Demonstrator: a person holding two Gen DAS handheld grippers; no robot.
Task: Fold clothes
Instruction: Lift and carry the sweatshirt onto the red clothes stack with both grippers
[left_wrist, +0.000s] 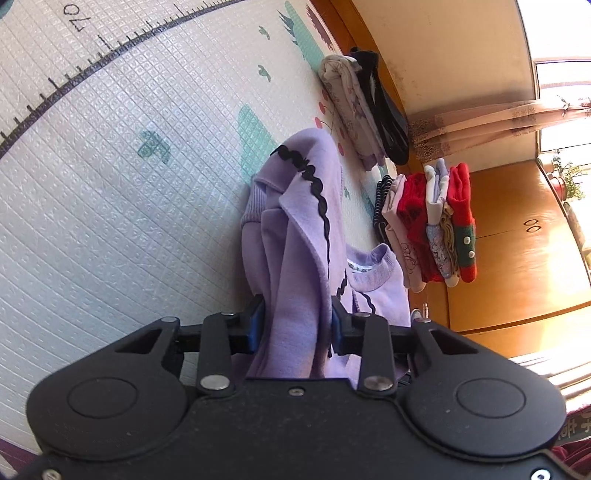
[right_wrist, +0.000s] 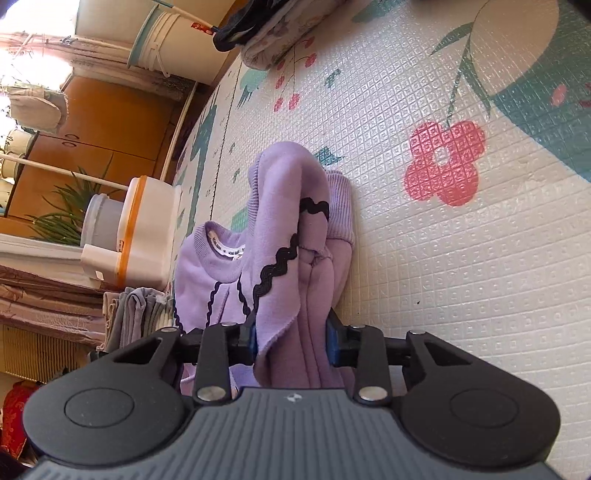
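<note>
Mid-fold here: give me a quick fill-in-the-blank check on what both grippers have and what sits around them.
1. Both the left gripper and the right gripper are closed on the ____ sweatshirt.
2. The wavy trim sewn on that sweatshirt is ____.
3. The sweatshirt lies on a play mat printed with a ruler marked ____.
4. The folded stack beside the mat has a red piece with a ____ cuff.

Missing words: purple; black; 70; green

One lilac sweatshirt (left_wrist: 295, 229) lies on one play mat (left_wrist: 129, 203). Two grippers, left (left_wrist: 297, 325) and right (right_wrist: 291, 338). One stack of folded clothes (left_wrist: 432, 225), one white tub (right_wrist: 147, 232).
</note>
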